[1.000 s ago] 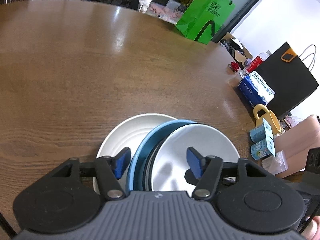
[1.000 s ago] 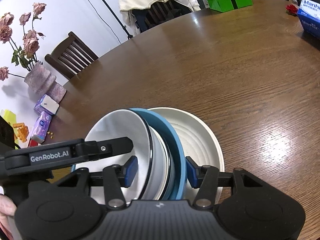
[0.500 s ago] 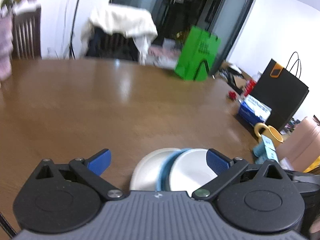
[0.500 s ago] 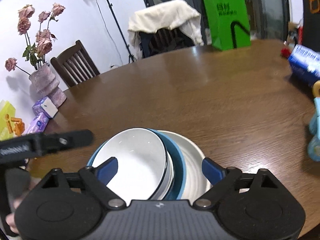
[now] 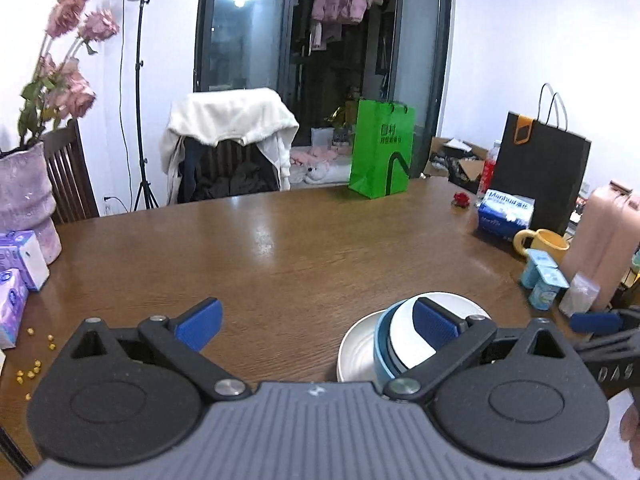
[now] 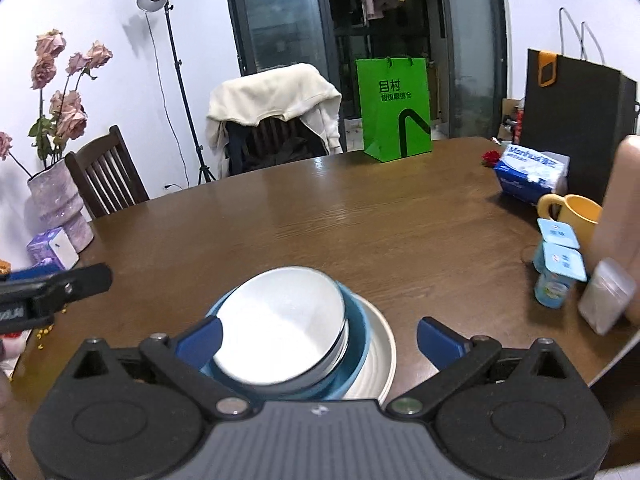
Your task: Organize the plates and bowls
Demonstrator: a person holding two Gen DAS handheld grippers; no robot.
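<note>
A white bowl (image 6: 280, 320) sits nested in a blue bowl (image 6: 356, 344) on a white plate (image 6: 382, 344), all on the brown table (image 6: 360, 220). My right gripper (image 6: 318, 336) hovers above and behind this stack; its jaws are opening wide and the pads touch nothing. In the left wrist view the same stack, white bowl (image 5: 404, 332) in blue bowl (image 5: 382, 344) on the plate (image 5: 356, 350), lies low right, partly behind a finger. My left gripper (image 5: 316, 320) is open over bare wood to the stack's left, holding nothing.
A green bag (image 6: 394, 108) stands at the far edge. A black bag (image 6: 576, 120), tissue box (image 6: 530, 172), yellow mug (image 6: 572, 210), yogurt cups (image 6: 558, 264) and pink jug (image 5: 600, 248) crowd the right. A vase (image 6: 60, 204) and purple packs (image 5: 20, 256) sit left.
Both grippers let go of the nested bowls, spread wide, and drew back and up. The stack stays on the plate and now looks smaller and lower in both views.
</note>
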